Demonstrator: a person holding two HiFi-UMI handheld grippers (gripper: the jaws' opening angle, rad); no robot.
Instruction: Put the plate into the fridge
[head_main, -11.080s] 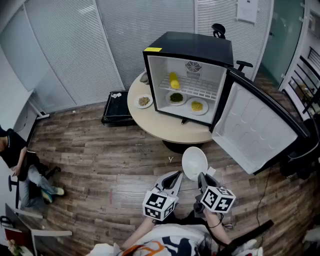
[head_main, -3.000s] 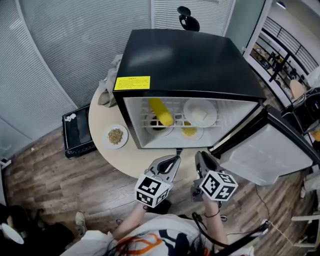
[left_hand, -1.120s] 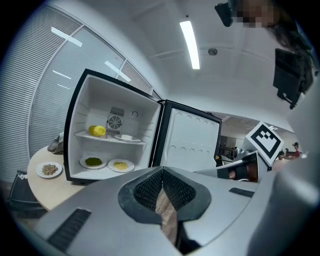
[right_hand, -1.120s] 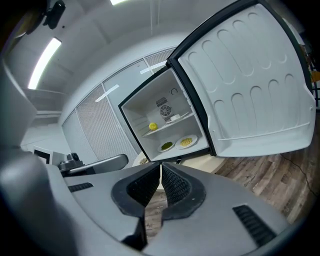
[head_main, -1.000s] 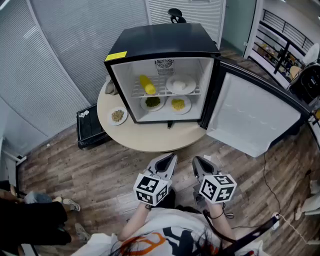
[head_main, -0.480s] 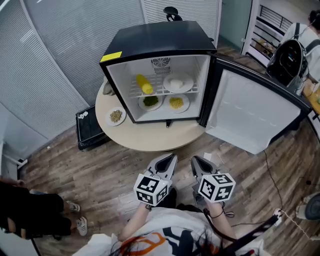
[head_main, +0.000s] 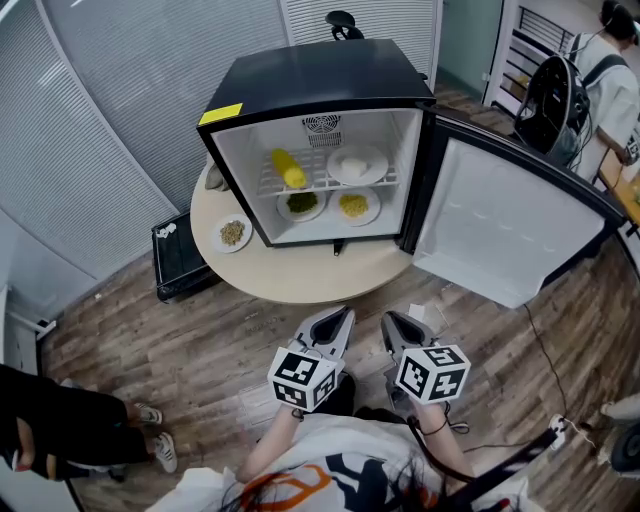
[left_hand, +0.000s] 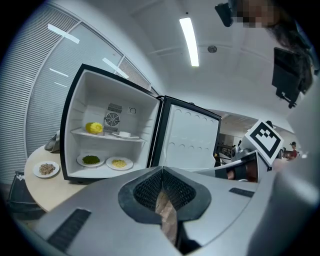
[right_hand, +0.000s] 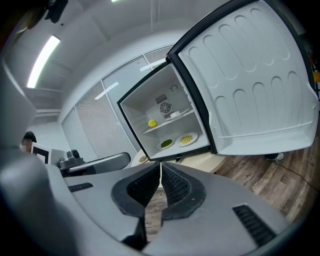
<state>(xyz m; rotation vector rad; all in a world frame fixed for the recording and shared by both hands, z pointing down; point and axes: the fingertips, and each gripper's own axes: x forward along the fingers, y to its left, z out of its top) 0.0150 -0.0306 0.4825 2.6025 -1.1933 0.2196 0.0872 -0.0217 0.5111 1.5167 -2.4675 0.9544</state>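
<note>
Left gripper (head_main: 343, 316) and right gripper (head_main: 390, 320), lower centre: jaws closed, empty. Plate (head_main: 358, 164) rests on upper shelf (head_main: 316, 181) in fridge (head_main: 320, 80), upper centre. Hazard: door (head_main: 510, 230) stands open; slamming it could shift the plate.

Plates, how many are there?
4. One round white plate holding something white sits on the black fridge's upper shelf; two more, with green food and yellow food, on its floor; one with brown food on the round beige table outside.
</note>
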